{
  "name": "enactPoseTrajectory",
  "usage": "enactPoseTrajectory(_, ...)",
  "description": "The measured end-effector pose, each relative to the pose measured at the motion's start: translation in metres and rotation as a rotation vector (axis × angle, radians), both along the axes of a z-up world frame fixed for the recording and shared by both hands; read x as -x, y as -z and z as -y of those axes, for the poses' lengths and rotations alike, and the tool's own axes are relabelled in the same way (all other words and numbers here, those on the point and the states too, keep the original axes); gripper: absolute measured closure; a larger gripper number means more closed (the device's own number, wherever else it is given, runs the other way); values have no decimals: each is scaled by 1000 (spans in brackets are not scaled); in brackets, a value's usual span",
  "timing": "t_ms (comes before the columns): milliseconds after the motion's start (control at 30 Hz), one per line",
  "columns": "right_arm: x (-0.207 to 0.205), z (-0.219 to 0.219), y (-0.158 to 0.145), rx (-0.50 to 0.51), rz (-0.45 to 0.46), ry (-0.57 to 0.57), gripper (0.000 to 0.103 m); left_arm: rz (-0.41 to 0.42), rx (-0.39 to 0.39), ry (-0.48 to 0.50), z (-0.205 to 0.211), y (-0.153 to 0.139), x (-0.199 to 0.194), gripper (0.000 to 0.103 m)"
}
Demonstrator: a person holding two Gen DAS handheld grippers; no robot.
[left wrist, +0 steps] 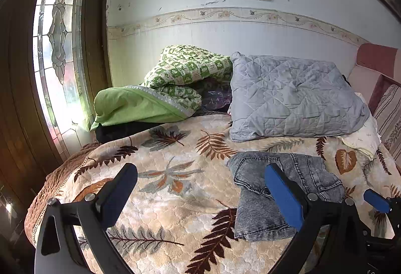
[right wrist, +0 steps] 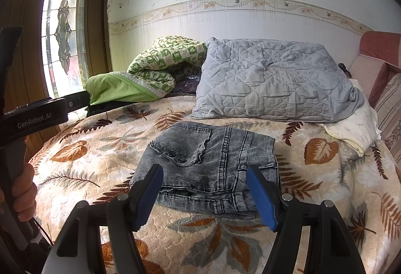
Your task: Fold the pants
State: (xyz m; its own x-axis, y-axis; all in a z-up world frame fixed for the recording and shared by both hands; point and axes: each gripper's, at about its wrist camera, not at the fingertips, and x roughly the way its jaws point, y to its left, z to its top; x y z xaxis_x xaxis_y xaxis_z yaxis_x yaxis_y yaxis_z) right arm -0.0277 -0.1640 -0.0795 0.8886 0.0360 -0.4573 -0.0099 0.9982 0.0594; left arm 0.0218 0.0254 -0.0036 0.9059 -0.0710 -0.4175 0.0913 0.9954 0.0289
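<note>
Grey washed denim pants (right wrist: 208, 163) lie folded into a compact bundle on the leaf-patterned bedspread (right wrist: 82, 173). In the right wrist view they sit just ahead of my right gripper (right wrist: 205, 188), which is open, its blue pads on either side of the near edge without pressing it. In the left wrist view the pants (left wrist: 260, 208) lie to the right, partly behind the right finger. My left gripper (left wrist: 200, 178) is open wide over bare bedspread (left wrist: 163, 211), with nothing between its fingers. The other gripper's blue fingertip (left wrist: 376, 200) shows at the right edge.
A grey quilted pillow (right wrist: 273, 78) and a green patterned quilt (right wrist: 155, 66) lie at the back against the wall. A cream pillow (right wrist: 351, 131) and a striped cushion (right wrist: 391, 111) sit on the right. A stained-glass door (right wrist: 65, 30) stands on the left. A hand (right wrist: 23, 191) holds the left gripper's handle.
</note>
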Motion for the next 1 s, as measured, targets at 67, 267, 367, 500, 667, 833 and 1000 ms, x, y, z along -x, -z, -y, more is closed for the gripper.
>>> enactPoseTrajectory(67,0,0,0,2,1,1,31,-2,0,0,0,0,0,2)
enactPoseTrajectory(267,0,0,0,2,1,1,31,-4,0,5,1,1,-1,2)
enactPoseTrajectory(367,0,0,0,1,1,1,31,-5,1,6,1,1,-1,2)
enactPoseTrajectory(500,0,1,0,1,1,1,31,-5,1,6,1,1,-1,2)
enactPoseTrajectory(667,0,1,0,3,2,1,31,-5,0,9,1,1,-1,2)
enactPoseTrajectory(833,0,1,0,3,1,2,31,1,-1,17,4,0,0,2)
enactPoseTrajectory(1000,0,0,0,4,-1,3,31,6,-2,21,5,0,2,2)
